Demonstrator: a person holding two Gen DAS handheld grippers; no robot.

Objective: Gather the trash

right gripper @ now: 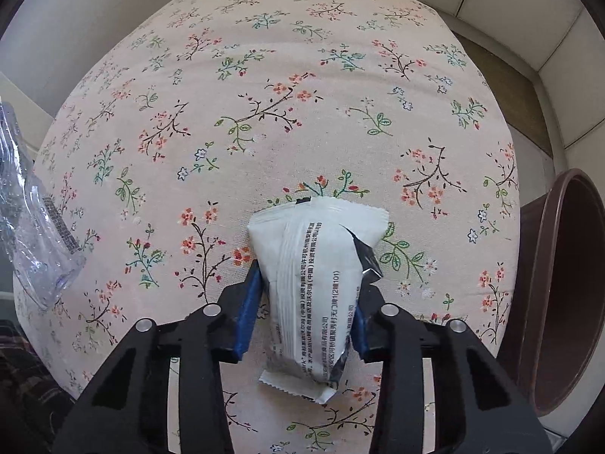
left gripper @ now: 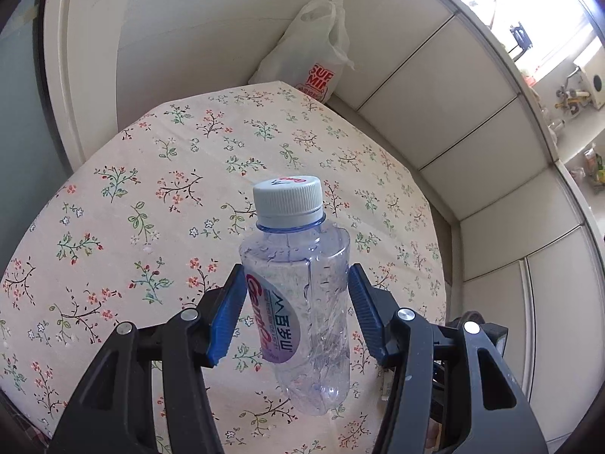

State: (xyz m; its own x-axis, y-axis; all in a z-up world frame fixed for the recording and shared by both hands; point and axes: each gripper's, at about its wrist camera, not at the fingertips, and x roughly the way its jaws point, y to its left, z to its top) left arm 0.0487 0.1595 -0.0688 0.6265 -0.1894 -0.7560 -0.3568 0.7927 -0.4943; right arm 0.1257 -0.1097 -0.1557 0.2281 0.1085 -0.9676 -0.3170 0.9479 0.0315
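A clear plastic water bottle (left gripper: 302, 295) with a white cap and a purple label hangs upright above the floral tablecloth (left gripper: 151, 189). My left gripper (left gripper: 295, 270) is shut on it, a blue pad pressing each side of its body. The same bottle (right gripper: 34, 234) shows at the left edge of the right wrist view. A white torn snack wrapper (right gripper: 314, 276) with printed text lies on the tablecloth (right gripper: 264, 94). It is pinched narrow between the blue pads of my right gripper (right gripper: 310, 283), which points steeply down at the table.
A brown round bin (right gripper: 559, 291) stands beside the table's right edge. A white plastic shopping bag (left gripper: 314, 53) with red print leans in the far corner behind the table. White tiled wall panels (left gripper: 453, 113) run along the right side.
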